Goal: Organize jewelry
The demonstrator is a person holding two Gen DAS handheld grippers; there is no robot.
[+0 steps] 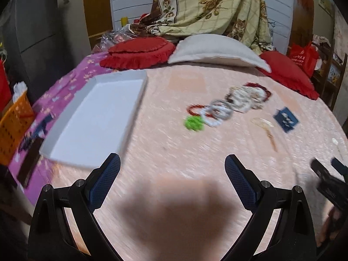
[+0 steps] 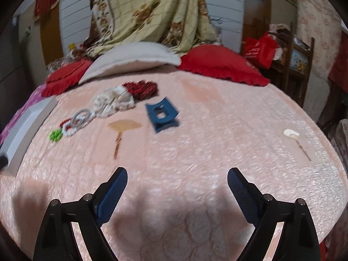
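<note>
**Both tools spread above the bed, jewelry lying untouched**

The left tool (image 1: pixel 172 163) is hovering over the pink bedspread (image 1: pixel 174 148) with its blue-padded fingers standing wide apart and nothing between them. The right tool (image 2: pixel 177 175) is likewise hanging spread and empty over the same cover.

In the left wrist view, a white tray (image 1: pixel 95 117) is lying at about ten o'clock from the tool, empty, with its far corner near the red pillow (image 1: pixel 139 53). The jewelry is sitting at about one o'clock: a green beaded piece (image 1: pixel 193 123) touching a chain of red, white and grey bracelets (image 1: pixel 217 112), which is running up to a pale scrunchie (image 1: pixel 245 100) and a dark red scrunchie (image 1: pixel 261 88). Blur is hiding their finer detail.

In the right wrist view, a blue hair claw (image 2: pixel 162 115) is resting at about twelve o'clock, just beside a fan-shaped hairpin (image 2: pixel 124 128) at eleven o'clock. A second, pale-headed hairpin (image 2: pixel 293 136) is lying well apart at two o'clock. A white pillow (image 2: pixel 134 62) and a floral blanket (image 2: pixel 152 15) are sitting at the head of the bed.
</note>
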